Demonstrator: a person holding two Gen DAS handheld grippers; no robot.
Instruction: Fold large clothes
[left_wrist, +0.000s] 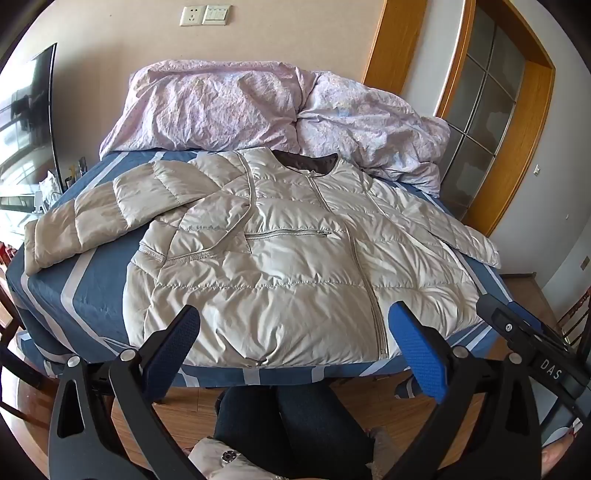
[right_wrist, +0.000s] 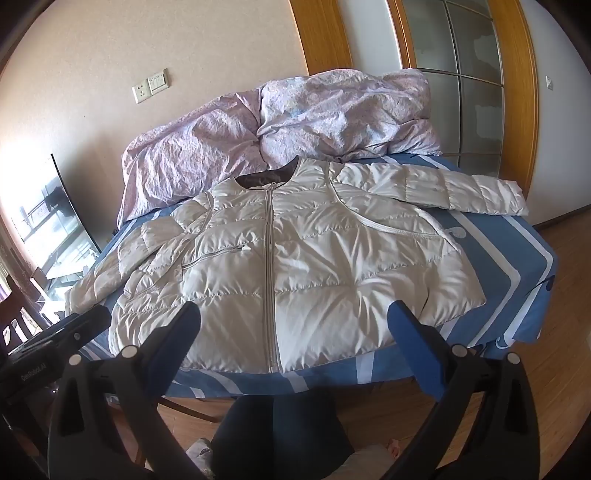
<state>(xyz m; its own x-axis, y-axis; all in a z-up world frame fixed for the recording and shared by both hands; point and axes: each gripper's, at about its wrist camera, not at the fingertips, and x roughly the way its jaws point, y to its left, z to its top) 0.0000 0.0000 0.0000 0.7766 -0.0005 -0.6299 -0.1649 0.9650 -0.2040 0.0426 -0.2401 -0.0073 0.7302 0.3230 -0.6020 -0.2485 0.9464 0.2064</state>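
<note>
One pale quilted jacket (left_wrist: 280, 258) flat on the bed (left_wrist: 92, 295), hem at the near edge, two sleeves spread toward the side edges, one crumpled quilt (left_wrist: 258, 107) along the far edge, left tongs (left_wrist: 295, 339) and right tongs (right_wrist: 295, 339) wide open, empty, off the near edge.

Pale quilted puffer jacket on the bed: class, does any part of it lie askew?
Yes. The pale quilted puffer jacket lies flat and zipped, but its left sleeve is bent and bunched over the shoulder, while the right sleeve stretches straight out.

Both wrist views near bed foot, facing headward; share jacket (left_wrist: 280, 258), duvet (right_wrist: 295, 122).
</note>
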